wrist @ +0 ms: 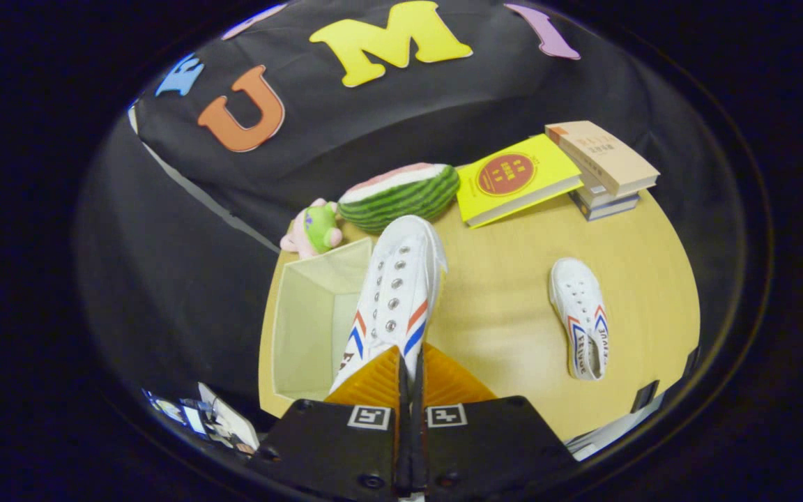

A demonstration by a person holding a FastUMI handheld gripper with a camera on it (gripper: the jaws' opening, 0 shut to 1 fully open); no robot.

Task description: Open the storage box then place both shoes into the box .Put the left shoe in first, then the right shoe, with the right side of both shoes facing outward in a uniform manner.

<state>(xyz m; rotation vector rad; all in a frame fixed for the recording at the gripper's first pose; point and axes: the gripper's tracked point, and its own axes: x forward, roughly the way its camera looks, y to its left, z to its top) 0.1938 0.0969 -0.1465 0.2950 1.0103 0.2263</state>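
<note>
- Shoe point(397, 293) in the gripper point(410, 362): white canvas with silver eyelets and red and blue side stripes, its toe pointing away from the fingers toward the watermelon.
- Gripper fingers point(373, 380) are orange and nearly pressed together, pinching the shoe's heel end between them; the exact spot they grip is hidden, probably the heel collar.
- Held shoe hangs above the table point(513, 328), over the right rim of the box and partly over its opening.
- Box point(311, 328) is a pale fabric bin, open at the top, standing on the table's left part just left of the fingers; its inside looks bare as far as can be seen.
- Second shoe point(581, 317) of the same make lies on the table well to the right of the fingers, apart from the box, sole down, toe pointing away.
- Watermelon point(401, 195) slice, a toy by its look, sits beyond the held shoe's toe at the table's far edge.
- Plush toy point(313, 229), pink and green, sits just left of the watermelon, behind the box.
- Yellow book point(516, 180) lies right of the watermelon, leaning on a stack of books point(603, 171) at the far right corner.
</note>
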